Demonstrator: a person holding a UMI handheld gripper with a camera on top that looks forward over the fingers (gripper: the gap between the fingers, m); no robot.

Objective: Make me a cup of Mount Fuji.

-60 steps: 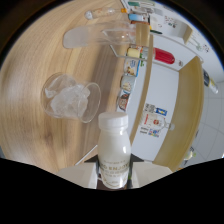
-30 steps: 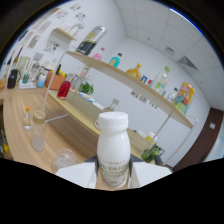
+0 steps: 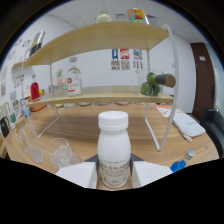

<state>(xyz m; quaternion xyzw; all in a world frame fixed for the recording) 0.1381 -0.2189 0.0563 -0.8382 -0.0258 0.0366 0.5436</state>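
A white plastic bottle (image 3: 114, 148) with a white cap and a printed label stands upright between my gripper's (image 3: 113, 172) two white fingers (image 3: 77, 175), which press on its lower sides. It is held above a wooden table (image 3: 130, 130). Just left of the fingers, on the table, stands a clear glass with ice (image 3: 62, 152). Further left is another clear glass (image 3: 31, 145).
A two-tier wooden shelf (image 3: 107, 97) on white legs spans the table beyond the bottle, carrying bottles, a red container (image 3: 34, 91) and a green item (image 3: 149, 86). A white flat object (image 3: 186, 125) lies right. A blue cap (image 3: 177, 166) sits beside the right finger.
The view has swung from looking down at the table to level with the shelf. The bottle stays held between the fingers, and the glass with ice is now low to the left.
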